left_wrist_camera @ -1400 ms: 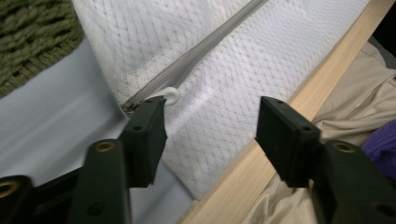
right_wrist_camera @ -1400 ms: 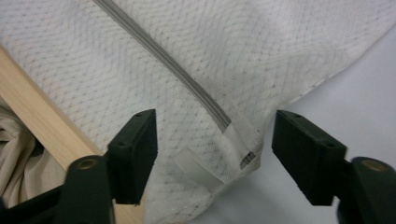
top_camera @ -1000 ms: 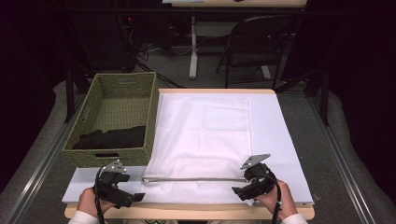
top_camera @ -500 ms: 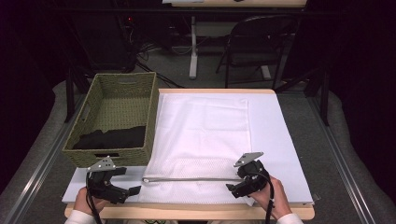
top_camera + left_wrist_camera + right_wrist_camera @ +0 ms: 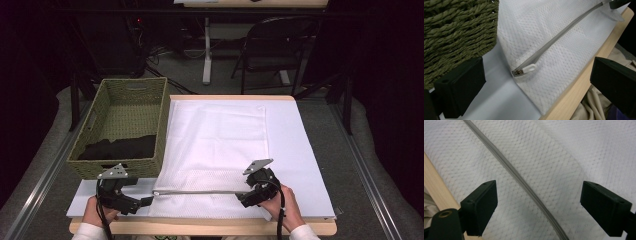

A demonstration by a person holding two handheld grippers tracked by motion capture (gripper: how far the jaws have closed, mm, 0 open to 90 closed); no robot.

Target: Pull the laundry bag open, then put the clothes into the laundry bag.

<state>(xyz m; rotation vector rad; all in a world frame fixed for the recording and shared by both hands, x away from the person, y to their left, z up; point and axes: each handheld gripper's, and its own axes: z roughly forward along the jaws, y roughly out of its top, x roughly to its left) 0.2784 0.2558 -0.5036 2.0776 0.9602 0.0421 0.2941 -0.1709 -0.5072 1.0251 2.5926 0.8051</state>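
A white mesh laundry bag (image 5: 215,150) lies flat on the white board (image 5: 300,150). Its grey zipper (image 5: 200,191) runs along the near edge. The white zipper pull (image 5: 527,68) sits at the zipper's left end, between the wide-apart jaws of my left gripper (image 5: 536,87), which is open and a little short of it. In the high view the left gripper (image 5: 144,202) rests at the bag's near left corner. My right gripper (image 5: 248,196) hovers over the zipper's right end. Seen from the right gripper (image 5: 542,207), it is open and the zipper (image 5: 524,185) passes diagonally between its jaws.
A green woven basket (image 5: 125,115) stands left of the bag, with a black cloth (image 5: 120,147) in its near end; its wall (image 5: 456,32) is close to my left jaw. The table's wooden front edge (image 5: 200,227) runs just below the bag. A folding chair (image 5: 280,45) stands beyond the table.
My right gripper has shifted left along the zipper. The left gripper has barely moved. Both have stayed open.
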